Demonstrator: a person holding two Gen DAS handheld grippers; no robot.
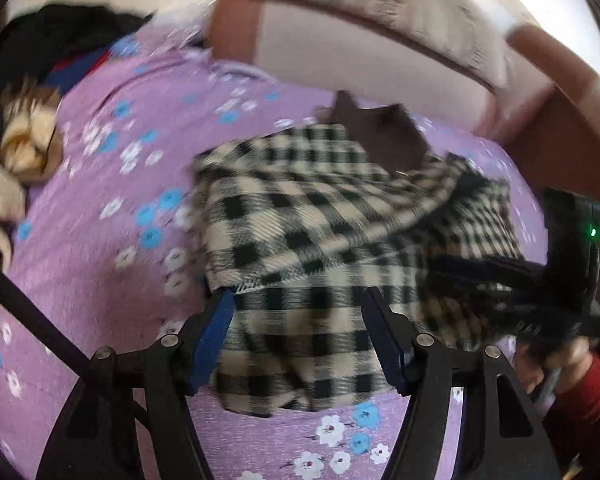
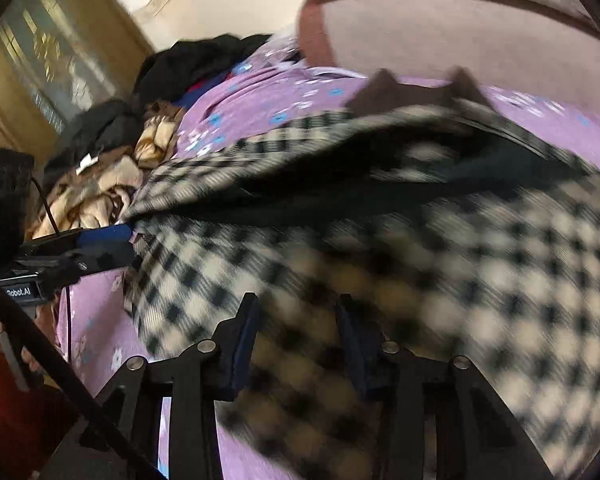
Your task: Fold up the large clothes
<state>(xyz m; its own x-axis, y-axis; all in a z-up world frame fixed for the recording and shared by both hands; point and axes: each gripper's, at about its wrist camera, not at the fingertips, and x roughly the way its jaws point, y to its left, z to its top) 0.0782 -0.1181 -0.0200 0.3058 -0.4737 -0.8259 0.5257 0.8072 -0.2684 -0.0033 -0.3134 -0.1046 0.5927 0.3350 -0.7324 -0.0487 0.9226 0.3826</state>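
While the checked coat (image 1: 300, 216) lies rumpled mid-bed on the purple floral bedspread (image 1: 112, 264), partly doubled over, folding seems half done. Left gripper (image 1: 300, 344) and right gripper (image 2: 296, 344) gape wide, cloth between; grip uncertain. Unfolded clothes heap (image 2: 100, 188) at nine o'clock.

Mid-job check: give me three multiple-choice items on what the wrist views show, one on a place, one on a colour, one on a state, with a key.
1. Where does the checked garment lie?
A. on the purple bedspread
B. on a wooden floor
C. on a hanger

2. What colours is its pattern?
A. red and white
B. black and cream
C. plain green

3. How does the left gripper stand?
A. shut on nothing
B. out of view
C. open, with cloth between its fingers

Key: 1 A, flowered purple cloth surrounds it; 2 B, dark and cream squares show in both views; 3 C, its blue pads stand apart.
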